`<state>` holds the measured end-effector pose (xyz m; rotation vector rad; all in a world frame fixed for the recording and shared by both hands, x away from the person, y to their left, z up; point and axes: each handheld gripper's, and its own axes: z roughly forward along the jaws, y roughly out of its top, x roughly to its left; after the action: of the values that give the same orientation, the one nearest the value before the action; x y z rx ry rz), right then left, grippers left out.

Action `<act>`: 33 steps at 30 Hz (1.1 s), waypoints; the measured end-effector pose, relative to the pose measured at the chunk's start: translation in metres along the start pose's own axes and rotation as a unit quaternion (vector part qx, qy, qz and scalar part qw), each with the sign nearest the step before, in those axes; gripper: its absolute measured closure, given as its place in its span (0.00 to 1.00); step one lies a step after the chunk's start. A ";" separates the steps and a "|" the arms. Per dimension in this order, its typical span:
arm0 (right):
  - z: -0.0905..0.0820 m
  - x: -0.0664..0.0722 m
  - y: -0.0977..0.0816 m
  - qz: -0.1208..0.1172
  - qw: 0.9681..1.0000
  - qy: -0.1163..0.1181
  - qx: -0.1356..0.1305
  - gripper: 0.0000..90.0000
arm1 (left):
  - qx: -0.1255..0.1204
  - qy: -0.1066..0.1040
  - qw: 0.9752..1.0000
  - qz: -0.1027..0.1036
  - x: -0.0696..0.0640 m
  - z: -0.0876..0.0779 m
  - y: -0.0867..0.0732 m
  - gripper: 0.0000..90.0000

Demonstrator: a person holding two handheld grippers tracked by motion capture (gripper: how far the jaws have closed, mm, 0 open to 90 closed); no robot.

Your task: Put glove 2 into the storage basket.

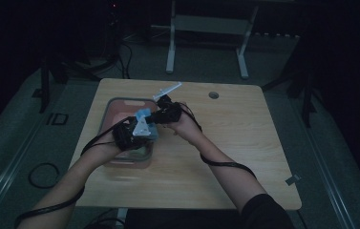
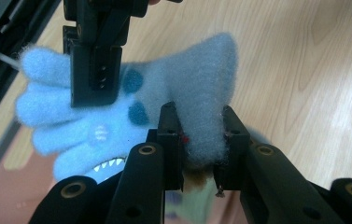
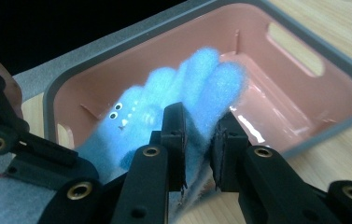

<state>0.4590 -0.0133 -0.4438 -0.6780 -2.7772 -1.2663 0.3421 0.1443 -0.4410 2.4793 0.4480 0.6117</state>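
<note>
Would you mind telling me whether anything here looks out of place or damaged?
Nothing looks damaged or spilled. The blue plush toy is pinched by both the left gripper and the right gripper above the pink bin.

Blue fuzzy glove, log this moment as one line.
blue fuzzy glove | pinched by left gripper and right gripper | held over pink bin | wooden table

Light wooden table point(image 1: 244, 157), round hole point(image 1: 213, 95) near far edge; grey-rimmed pink bin point(image 1: 115, 106) resting on left half.
</note>
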 end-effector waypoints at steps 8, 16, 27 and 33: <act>0.030 0.006 0.005 0.001 1.000 0.016 0.011 0.86 | 0.005 -0.010 1.000 -0.021 0.003 0.005 -0.029 0.84; 0.052 0.007 0.001 -0.005 0.999 0.011 0.035 0.86 | 0.024 -0.033 0.998 -0.038 0.006 0.027 -0.049 0.84; 0.060 -0.004 -0.009 0.010 0.998 0.007 0.060 0.78 | 0.040 -0.050 0.997 -0.043 0.008 0.041 -0.050 0.75; 0.054 -0.006 -0.009 0.002 0.998 -0.011 0.062 0.67 | 0.036 -0.048 0.997 -0.054 0.008 0.040 -0.048 0.65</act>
<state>0.4693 0.0187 -0.4879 -0.6931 -2.8404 -1.0806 0.3598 0.1693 -0.4962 2.5206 0.5710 0.4373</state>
